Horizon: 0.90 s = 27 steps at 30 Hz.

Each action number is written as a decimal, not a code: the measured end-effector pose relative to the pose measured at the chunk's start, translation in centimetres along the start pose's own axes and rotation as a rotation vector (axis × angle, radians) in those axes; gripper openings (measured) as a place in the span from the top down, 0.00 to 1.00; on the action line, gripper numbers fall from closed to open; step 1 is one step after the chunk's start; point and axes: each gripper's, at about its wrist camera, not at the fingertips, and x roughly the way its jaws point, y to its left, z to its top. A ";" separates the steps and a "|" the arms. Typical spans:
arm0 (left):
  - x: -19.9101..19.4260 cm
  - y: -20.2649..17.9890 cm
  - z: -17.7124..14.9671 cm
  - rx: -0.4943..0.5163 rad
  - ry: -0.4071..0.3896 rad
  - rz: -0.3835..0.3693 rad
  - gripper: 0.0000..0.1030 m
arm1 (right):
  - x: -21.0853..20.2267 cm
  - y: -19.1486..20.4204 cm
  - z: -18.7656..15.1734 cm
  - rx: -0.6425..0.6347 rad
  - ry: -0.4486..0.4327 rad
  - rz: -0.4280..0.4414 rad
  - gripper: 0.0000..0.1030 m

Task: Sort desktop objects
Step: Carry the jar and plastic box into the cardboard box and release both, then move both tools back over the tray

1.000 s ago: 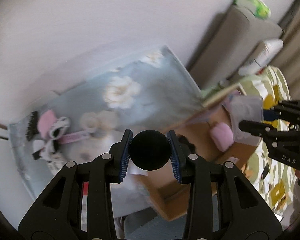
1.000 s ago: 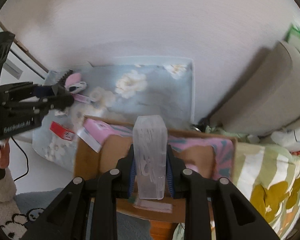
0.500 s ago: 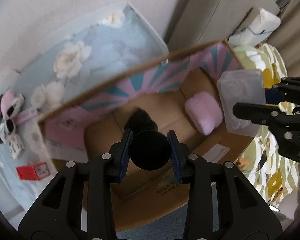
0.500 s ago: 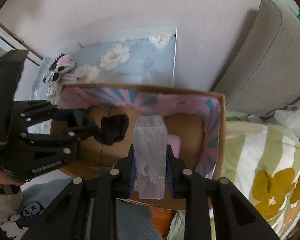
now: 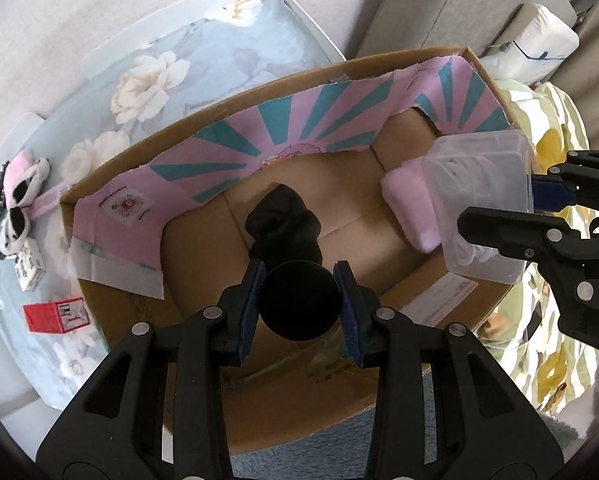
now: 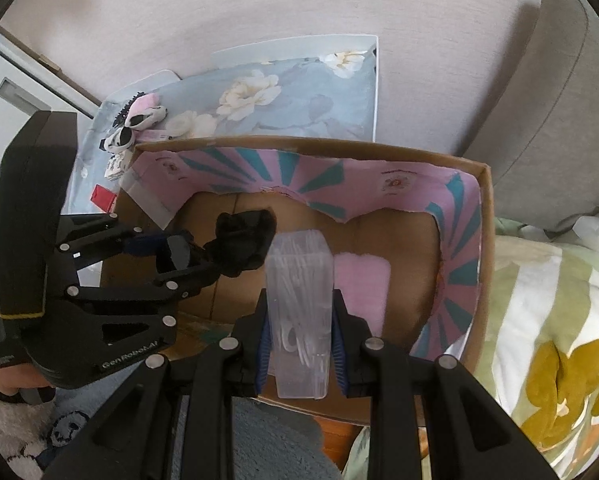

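While the left tool (image 5: 299, 300) hangs over the cardboard box (image 5: 383, 65), its blue pads are pressed on a round black object (image 5: 298, 305) held clear above the box floor. Just beyond that object, a black crumpled item (image 5: 283, 222) lies on the floor near the middle, and a pink soft pad (image 5: 409, 204) lies toward the box's right end. The right tool (image 6: 299, 334) is nearly shut, gripping a clear plastic container (image 6: 299, 316) that stands upright between its pads, above the near rim — the pink pad sits just beside it in the right wrist view. Bare brown floor lies open between the black item and the pink pad. A torn pink and teal paper lining (image 5: 283, 128) runs along the far wall and the ends. Outside the box, on the flowered blue cloth (image 5: 203, 52), a small red box (image 5: 55, 314) lies near the left end wall, with a pink and black-and-white cluster of small things (image 5: 19, 196) farther off — all apart from the box. A grey cushion (image 6: 559, 92) rises beyond the right corner.
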 end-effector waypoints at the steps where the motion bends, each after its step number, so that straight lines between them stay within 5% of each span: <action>1: 0.1 0.1 0.0 -0.004 0.006 -0.001 0.67 | 0.1 0.1 0.1 -0.002 0.007 0.002 0.77; 2: 0.1 0.1 0.0 -0.009 0.011 -0.001 0.64 | 0.2 0.1 0.2 -0.001 0.021 0.004 0.75; 3: 0.0 0.2 0.0 -0.007 0.009 0.007 0.44 | 0.3 0.1 0.3 0.001 0.027 0.005 0.71; 4: -0.3 0.2 -0.1 -0.004 0.000 0.024 0.05 | 0.4 0.0 0.4 0.006 0.029 0.004 0.55; 5: -0.8 0.1 -0.1 0.006 -0.024 0.046 0.02 | 0.4 -0.1 0.6 0.013 0.035 0.003 0.32; 7: -1.6 0.2 -0.2 0.020 -0.065 0.065 0.00 | 0.2 -0.5 0.7 0.025 0.038 0.000 0.08; 11: -2.7 1.1 0.1 0.012 -0.083 0.032 0.00 | -0.5 -1.4 0.9 0.042 0.043 0.004 0.01; 27: -5.7 3.0 -0.6 0.037 -0.147 0.026 0.00 | -2.4 0.0 2.2 0.004 -0.054 -0.034 0.01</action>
